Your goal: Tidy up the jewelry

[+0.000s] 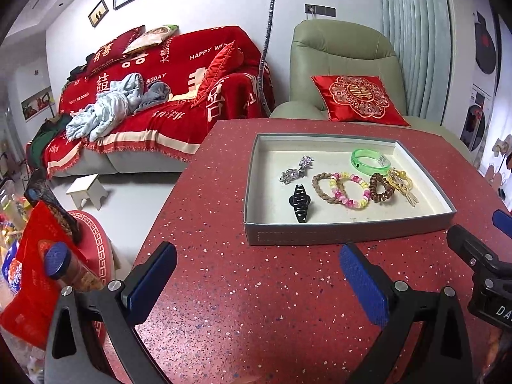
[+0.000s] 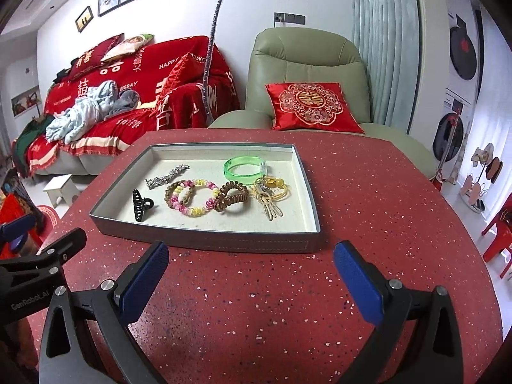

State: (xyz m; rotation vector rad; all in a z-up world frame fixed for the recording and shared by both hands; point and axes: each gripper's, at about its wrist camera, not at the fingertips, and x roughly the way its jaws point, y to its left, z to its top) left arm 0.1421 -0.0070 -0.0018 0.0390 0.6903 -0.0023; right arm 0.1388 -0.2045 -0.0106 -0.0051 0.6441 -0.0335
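Both grippers, left gripper (image 1: 259, 275) and right gripper (image 2: 251, 272), hover jaws spread and empty at 6 o'clock of the tray (image 2: 204, 240), jewelry apparently gathered inside for sorting.

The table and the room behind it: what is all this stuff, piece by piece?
tray: 1, grey, on the red table
black claw clip: 1, tray's near left
silver clip: 1, tray's left, farther back
braided band: 1, brown, tray's middle
bead bracelet: 1, pink and yellow, overlapping the braided band
coil hair tie: 1, brown, right of the beads
green bangle: 1, tray's far right
gold piece: 1, yellow, tray's right
table: 1, speckled red
armchair: 1, pale green, holding a red cushion
sofa: 1, red cover
left hand-held gripper: open, empty
right hand-held gripper: open, empty
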